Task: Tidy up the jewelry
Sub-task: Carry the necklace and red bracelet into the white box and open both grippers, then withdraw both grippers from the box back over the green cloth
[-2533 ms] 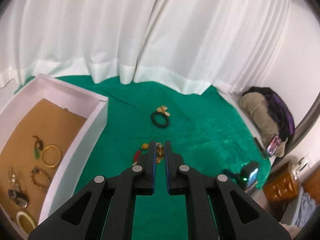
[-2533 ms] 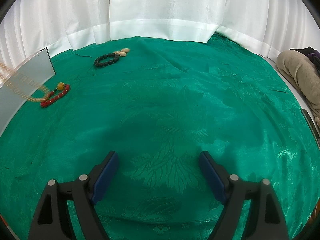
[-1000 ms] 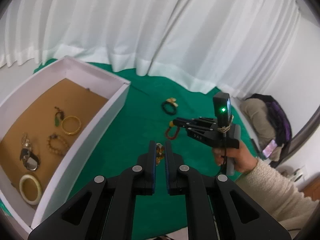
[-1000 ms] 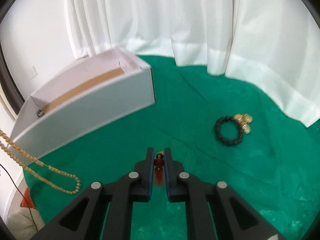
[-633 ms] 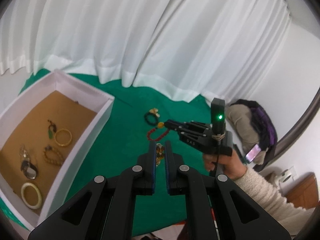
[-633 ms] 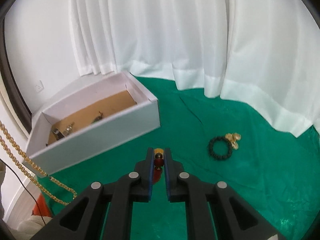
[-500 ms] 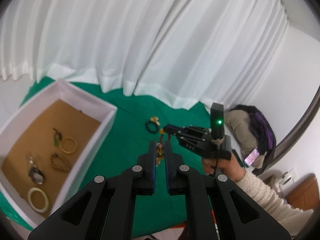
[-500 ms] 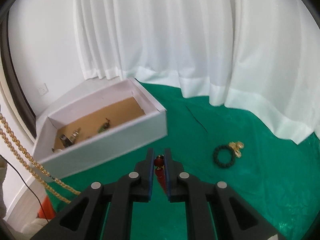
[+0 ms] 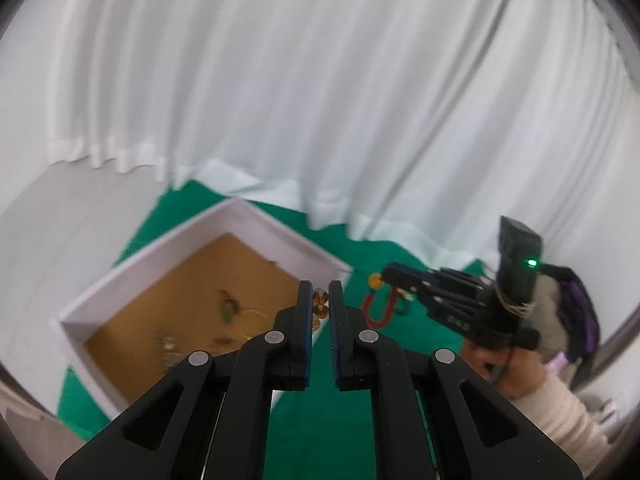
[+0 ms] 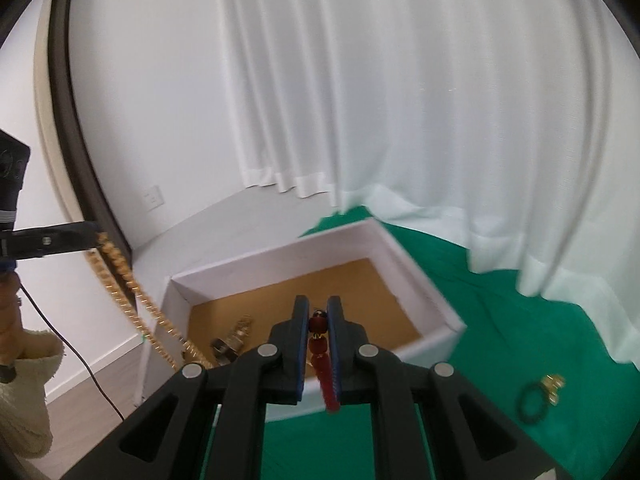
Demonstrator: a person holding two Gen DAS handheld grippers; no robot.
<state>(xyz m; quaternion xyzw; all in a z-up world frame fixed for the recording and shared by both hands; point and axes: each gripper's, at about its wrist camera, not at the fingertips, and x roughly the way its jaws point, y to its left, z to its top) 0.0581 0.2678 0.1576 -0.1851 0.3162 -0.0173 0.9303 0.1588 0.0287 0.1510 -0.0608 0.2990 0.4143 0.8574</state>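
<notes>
My left gripper is shut on a gold bead chain, held high over the white box with a brown floor. In the right wrist view the chain hangs from the left gripper down into the box. My right gripper is shut on a red bead bracelet, which dangles over the box's near wall. In the left wrist view the right gripper holds the red bracelet just right of the box. A black bead bracelet lies on the green cloth.
Several pieces of jewelry lie on the box floor. The green cloth covers the table. White curtains hang behind. A cable runs down at the left. A bag sits at the right.
Both grippers have risen and swung left toward the box. The right gripper picked up the red bracelet and now holds it over the box edge. The gold chain now hangs into the box.
</notes>
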